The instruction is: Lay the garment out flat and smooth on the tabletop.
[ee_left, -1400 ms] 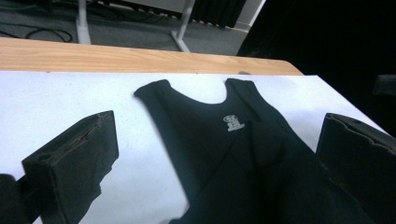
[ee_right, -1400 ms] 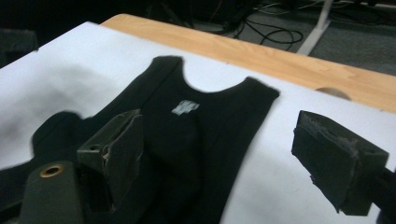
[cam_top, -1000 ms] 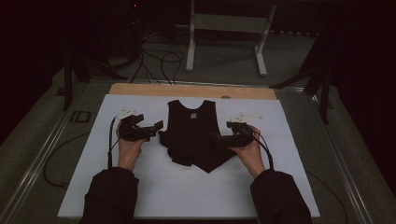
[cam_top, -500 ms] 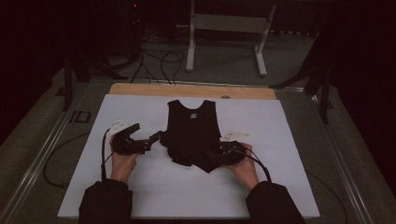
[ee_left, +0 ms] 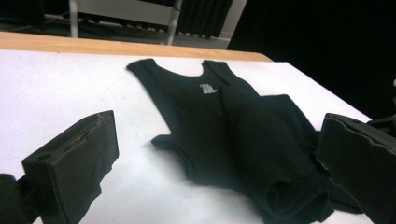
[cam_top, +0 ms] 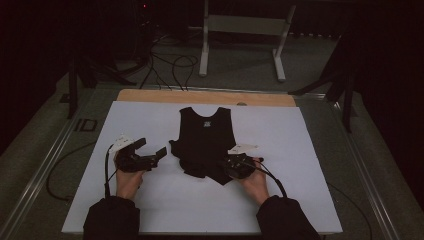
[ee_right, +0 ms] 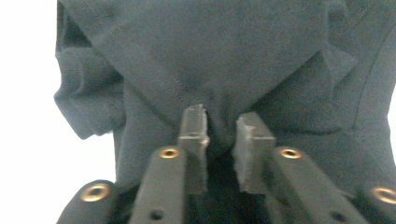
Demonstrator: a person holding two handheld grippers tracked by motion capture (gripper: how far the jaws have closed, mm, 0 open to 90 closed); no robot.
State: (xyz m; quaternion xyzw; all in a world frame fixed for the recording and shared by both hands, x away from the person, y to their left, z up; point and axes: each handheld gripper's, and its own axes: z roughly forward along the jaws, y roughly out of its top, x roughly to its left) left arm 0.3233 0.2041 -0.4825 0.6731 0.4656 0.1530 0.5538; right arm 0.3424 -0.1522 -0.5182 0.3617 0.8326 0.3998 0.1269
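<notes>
One black tank top [cam_top: 205,142], two claws, one white-covered bench [cam_top: 300,150]. Sleeveless, dark, small pale label at the neck, lying flat mid-bench with the lower right hem folded up and bunched. Left claw [cam_top: 152,155] spread wide, just beside the top's left edge, gripping nothing. Right claw [ee_right: 222,135] just been closing, now pinched on a fold of hem fabric. Since a second ago: both claws drawn nearer the bench's front edge, right one lower.

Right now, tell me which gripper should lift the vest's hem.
Right. The right gripper has just been closing, with a fold of the black vest between its jaws. The left gripper stands open beside the vest.
</notes>
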